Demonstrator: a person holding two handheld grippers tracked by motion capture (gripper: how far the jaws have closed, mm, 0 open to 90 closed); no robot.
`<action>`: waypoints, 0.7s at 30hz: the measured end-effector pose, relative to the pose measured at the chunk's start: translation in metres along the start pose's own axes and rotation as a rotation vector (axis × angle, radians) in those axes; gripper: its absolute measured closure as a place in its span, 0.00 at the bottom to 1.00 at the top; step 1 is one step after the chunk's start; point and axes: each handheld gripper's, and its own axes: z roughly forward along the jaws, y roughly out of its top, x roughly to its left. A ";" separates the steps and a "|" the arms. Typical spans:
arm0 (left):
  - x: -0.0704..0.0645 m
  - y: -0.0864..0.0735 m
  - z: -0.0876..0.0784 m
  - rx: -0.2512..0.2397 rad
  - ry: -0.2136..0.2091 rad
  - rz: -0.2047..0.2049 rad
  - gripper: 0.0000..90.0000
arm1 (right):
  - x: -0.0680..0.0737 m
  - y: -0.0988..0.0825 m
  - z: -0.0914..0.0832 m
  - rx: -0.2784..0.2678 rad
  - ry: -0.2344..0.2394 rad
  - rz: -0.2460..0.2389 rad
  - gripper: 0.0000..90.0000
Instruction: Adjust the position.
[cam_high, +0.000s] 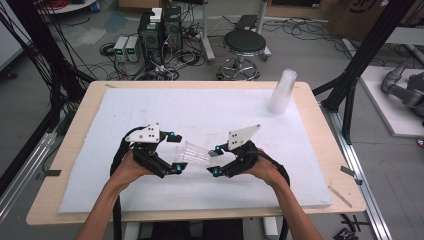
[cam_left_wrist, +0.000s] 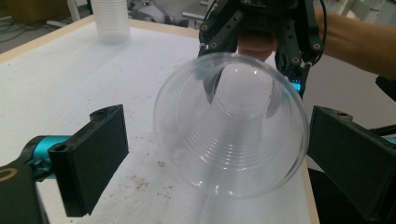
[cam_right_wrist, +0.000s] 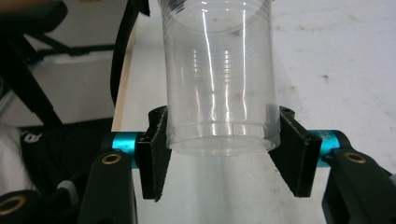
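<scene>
A clear plastic cup (cam_high: 196, 153) lies level in the air just above the white mat (cam_high: 150, 107), at the centre of the high view, between the two tools. The right tool (cam_high: 214, 161), right of centre in that view, is clamped on the cup's base end: in the right gripper view its two black pads press on either side of the cup (cam_right_wrist: 218, 79) at the bottom rim, and the cup rises from them toward the top of the frame, with ribbed rings around its middle. The left tool (cam_high: 175, 152), left of centre in the high view, has its jaws apart, one on each side of the cup's wide mouth. In the left gripper view the mouth of the cup (cam_left_wrist: 231, 126) faces the camera at the centre of the frame, with one black pad at lower left and the other at the right edge, both clear of the rim, so the left tool (cam_left_wrist: 217, 161) is not gripping it. Behind the cup, at the top of that frame, the right tool (cam_left_wrist: 254, 35) and the person's fingers hold the far end. A stack of cups (cam_high: 282, 91) stands upright on the mat at the upper right of the high view, well apart from the tools; it shows at the upper left of the left gripper view as the stack (cam_left_wrist: 110, 21). The mat covers most of the desk (cam_high: 75, 130), whose wooden edge frames it.
</scene>
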 end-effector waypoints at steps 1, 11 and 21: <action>0.000 -0.002 0.000 -0.009 -0.002 -0.002 0.07 | 0.000 -0.002 0.001 -0.018 0.000 0.004 0.48; 0.000 -0.019 0.000 -0.187 -0.034 -0.038 0.07 | 0.002 -0.015 0.005 -0.170 0.018 -0.008 0.48; -0.001 -0.020 0.007 -0.235 -0.048 -0.032 0.07 | 0.003 -0.018 0.004 -0.279 0.039 -0.017 0.48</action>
